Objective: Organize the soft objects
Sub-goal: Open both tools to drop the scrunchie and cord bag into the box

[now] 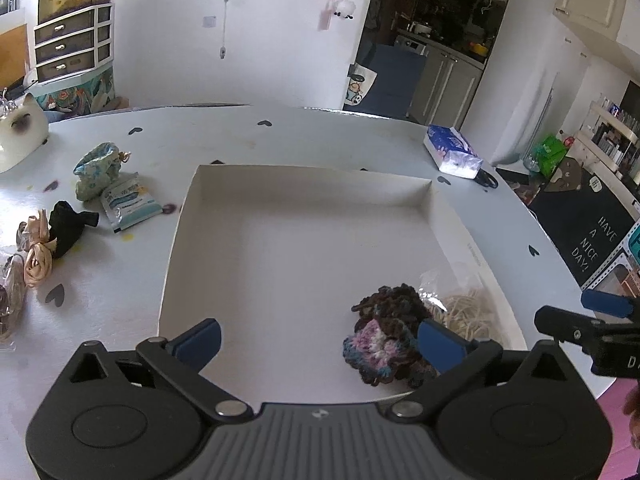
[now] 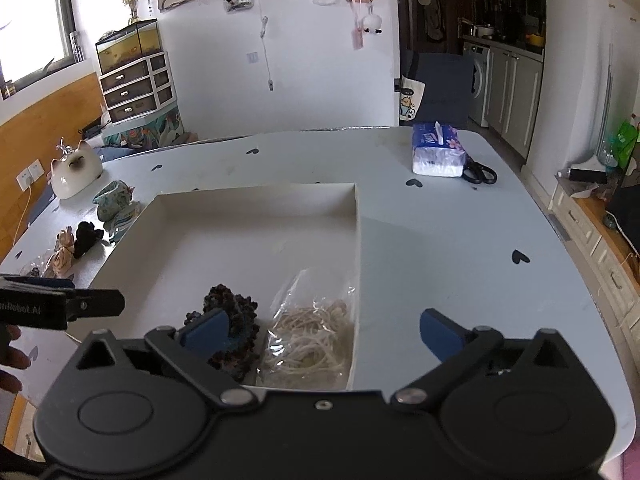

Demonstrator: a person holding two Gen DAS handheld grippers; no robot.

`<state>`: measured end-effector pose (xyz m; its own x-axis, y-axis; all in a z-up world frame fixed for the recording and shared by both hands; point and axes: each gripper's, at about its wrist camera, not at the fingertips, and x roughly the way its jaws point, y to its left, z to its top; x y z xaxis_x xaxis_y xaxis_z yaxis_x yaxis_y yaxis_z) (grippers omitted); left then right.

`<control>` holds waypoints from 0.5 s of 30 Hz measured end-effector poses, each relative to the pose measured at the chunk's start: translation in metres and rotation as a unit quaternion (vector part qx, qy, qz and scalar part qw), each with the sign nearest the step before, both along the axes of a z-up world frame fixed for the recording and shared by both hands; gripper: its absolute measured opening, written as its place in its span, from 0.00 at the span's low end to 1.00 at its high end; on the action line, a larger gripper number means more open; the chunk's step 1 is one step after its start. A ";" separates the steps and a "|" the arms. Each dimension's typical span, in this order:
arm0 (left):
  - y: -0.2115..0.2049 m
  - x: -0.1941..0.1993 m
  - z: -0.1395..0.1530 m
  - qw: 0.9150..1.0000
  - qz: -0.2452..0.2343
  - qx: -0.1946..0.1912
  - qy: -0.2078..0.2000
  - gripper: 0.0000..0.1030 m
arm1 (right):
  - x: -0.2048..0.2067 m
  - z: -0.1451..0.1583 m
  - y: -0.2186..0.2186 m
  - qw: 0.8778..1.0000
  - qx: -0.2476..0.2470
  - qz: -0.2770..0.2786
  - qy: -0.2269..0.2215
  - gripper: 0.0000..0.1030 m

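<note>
A shallow white box (image 1: 280, 184) (image 2: 256, 196) lies on the table. In its near right corner lie a dark crocheted piece with a pink and blue patch (image 1: 390, 334) (image 2: 230, 316) and a clear bag of pale string (image 1: 466, 310) (image 2: 316, 332). My left gripper (image 1: 320, 340) is open and empty over the box's near edge. My right gripper (image 2: 324, 330) is open and empty above the bag and the box's right wall. Left of the box lie a black soft item (image 1: 68, 224) (image 2: 86, 236), a beige ribbon bow (image 1: 38, 258) (image 2: 64, 254), a floral pouch (image 1: 96, 170) (image 2: 114, 198) and a wipes packet (image 1: 128, 202).
A tissue pack (image 1: 452, 152) (image 2: 438, 152) and black scissors (image 2: 480, 172) sit at the far right of the table. A ceramic cat (image 1: 20, 132) (image 2: 76, 168) stands at the far left. Bagged items (image 1: 10, 300) lie at the left edge. The table's right edge drops to the floor.
</note>
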<state>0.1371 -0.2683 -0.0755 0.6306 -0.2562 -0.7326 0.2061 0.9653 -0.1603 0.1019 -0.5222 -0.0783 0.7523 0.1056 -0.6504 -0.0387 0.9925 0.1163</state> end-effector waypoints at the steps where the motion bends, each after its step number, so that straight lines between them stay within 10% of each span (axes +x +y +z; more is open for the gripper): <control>1: 0.001 0.000 0.000 1.000 -0.001 -0.001 0.001 1.00 | 0.000 0.000 0.000 1.000 0.000 0.000 0.000 1.00; 15: 0.034 0.012 0.001 1.000 -0.003 -0.006 -0.001 1.00 | 0.003 0.001 0.027 1.000 -0.013 -0.015 -0.002 1.00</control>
<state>0.1490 -0.2345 -0.0746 0.6303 -0.2689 -0.7283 0.2130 0.9620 -0.1709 0.1054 -0.4953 -0.0774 0.7576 0.0656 -0.6494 -0.0095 0.9959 0.0895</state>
